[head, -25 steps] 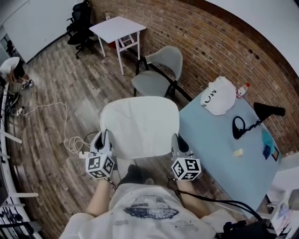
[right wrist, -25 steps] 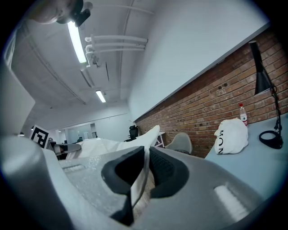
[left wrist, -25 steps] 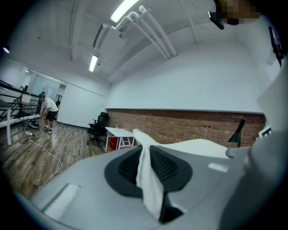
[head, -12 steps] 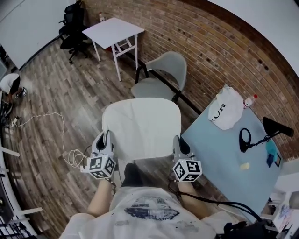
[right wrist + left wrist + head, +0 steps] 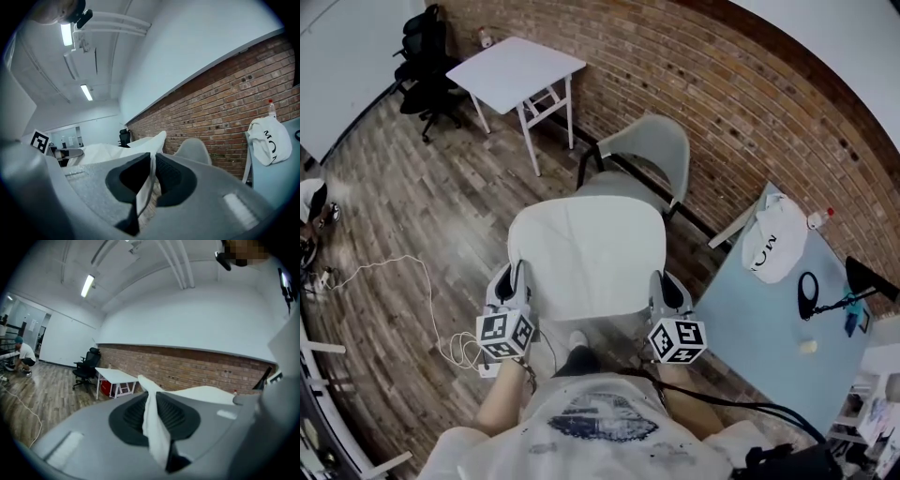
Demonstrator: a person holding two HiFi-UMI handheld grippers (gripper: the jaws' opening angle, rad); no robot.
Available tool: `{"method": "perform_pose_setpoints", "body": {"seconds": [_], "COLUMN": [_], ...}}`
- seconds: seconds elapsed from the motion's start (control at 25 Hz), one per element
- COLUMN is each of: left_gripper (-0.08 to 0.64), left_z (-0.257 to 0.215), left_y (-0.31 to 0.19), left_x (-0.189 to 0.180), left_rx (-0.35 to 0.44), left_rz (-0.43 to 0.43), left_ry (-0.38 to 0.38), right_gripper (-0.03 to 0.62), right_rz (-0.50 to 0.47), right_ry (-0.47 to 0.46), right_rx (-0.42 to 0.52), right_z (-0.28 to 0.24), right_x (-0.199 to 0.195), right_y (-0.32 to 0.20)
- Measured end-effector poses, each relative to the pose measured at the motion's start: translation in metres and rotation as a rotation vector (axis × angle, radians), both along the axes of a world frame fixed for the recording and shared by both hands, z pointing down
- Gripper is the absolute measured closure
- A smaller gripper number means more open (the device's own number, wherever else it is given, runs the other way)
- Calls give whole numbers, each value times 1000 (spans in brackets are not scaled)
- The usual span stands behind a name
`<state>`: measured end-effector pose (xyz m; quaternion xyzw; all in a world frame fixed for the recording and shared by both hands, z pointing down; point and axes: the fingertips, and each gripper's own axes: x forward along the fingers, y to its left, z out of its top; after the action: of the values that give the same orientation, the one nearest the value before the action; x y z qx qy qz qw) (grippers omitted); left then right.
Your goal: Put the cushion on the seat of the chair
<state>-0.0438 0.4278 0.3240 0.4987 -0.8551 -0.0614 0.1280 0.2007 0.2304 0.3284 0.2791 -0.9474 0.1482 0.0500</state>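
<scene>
I hold one white cushion (image 5: 586,253) level in front of me with two grippers, one on each side. My left gripper (image 5: 512,281) bites the cushion's left edge and my right gripper (image 5: 664,291) bites its right edge. Both pairs of jaws are nearly closed, with a fold of white fabric pinched between the dark ribbed pads. The cushion hangs in the air above the wooden floor (image 5: 412,206), not on the chair. One grey chair (image 5: 652,150) stands just beyond the cushion's far edge, its back towards the brick wall (image 5: 722,84), and its seat (image 5: 614,185) is bare. One white table (image 5: 517,67) stands further along that wall, with at least one black office chair (image 5: 422,56) past it. On my right is one light blue table (image 5: 769,328). One white bag (image 5: 773,246) lies near its far edge, and one bottle (image 5: 818,217) stands at its far corner. One pale cable (image 5: 384,272) trails across the floor to my left.
</scene>
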Motion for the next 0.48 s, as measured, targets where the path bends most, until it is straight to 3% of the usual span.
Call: {"method": "perform_pose_setpoints", "body": {"seconds": [0.48], "left_gripper": [522], "left_z": [2], "left_y": [-63], "left_x": [-74], "left_rx": [13], "left_rz": [71], "left_ry": [22], "right_gripper": [560], "right_rz": [78], "right_ry": [11], "right_rx": [3], "right_z": [-4], "right_x": [-56], "right_y": [-48]}}
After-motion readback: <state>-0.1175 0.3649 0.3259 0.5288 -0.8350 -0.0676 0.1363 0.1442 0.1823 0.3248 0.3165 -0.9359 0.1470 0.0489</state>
